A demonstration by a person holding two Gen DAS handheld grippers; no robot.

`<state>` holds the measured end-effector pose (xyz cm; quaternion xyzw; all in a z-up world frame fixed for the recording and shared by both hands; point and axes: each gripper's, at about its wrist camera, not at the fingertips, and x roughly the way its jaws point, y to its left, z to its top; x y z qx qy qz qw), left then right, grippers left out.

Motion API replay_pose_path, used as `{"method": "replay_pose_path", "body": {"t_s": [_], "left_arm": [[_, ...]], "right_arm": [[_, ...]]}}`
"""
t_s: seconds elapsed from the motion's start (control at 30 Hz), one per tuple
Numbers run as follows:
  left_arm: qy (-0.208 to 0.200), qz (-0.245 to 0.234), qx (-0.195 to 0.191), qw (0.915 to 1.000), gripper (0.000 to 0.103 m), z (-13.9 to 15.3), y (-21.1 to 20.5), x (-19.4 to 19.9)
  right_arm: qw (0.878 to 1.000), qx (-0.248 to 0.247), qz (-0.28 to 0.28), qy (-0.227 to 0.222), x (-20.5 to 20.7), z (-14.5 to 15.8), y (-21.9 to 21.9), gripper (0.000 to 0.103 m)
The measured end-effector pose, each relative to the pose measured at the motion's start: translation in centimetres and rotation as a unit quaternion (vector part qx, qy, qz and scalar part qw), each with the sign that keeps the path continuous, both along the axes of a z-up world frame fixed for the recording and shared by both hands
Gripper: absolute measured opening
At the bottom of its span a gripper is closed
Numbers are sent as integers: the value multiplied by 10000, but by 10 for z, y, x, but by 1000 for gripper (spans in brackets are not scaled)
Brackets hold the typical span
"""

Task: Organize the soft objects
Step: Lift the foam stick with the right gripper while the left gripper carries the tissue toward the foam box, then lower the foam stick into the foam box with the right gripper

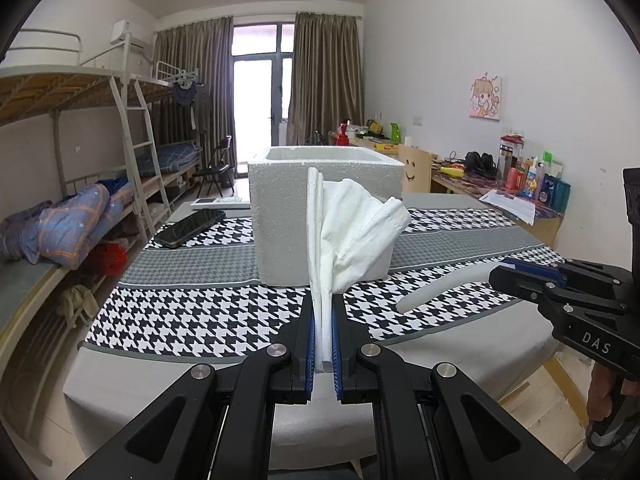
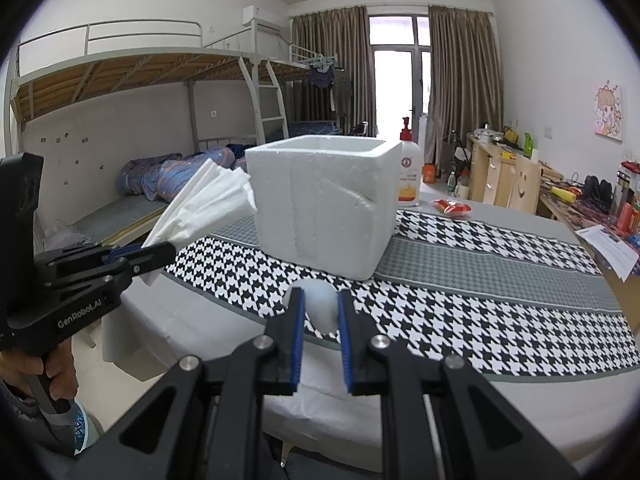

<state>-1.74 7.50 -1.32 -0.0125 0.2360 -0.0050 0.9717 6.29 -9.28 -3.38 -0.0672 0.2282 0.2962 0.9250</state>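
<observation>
From the left wrist view, your left hand-held gripper [image 1: 323, 332] is clamped narrow on a wad of white tissue [image 1: 352, 232] that fans out loosely above the pads, just in front of the foam box [image 1: 280, 216] on the houndstooth-covered tabletop [image 1: 192, 312]. Judging by that loose fan, the free folds could catch the box rim and drag out of your grip as you lift over it. Your other tool [image 1: 560, 292] carries "DAS" on its body. From the right wrist view, your right hand-held gripper [image 2: 319, 312] pinches a pale, soft rounded piece [image 2: 320, 308] held above the cloth, short of the box; a light squeeze may let it roll out. The left tool reads "GenRobot.AI"; the pump bottle's [image 2: 408, 176] label is too small to read.
</observation>
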Motion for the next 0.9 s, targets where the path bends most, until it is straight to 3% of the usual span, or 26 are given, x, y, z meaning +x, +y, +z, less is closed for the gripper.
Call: {"method": "replay_pose_path", "body": {"t_s": [0.9], "left_arm": [[-249,119,99,9996,7,59,9,45]], "right_arm": [[9991,13,162,-402,32,71,11,19]]}}
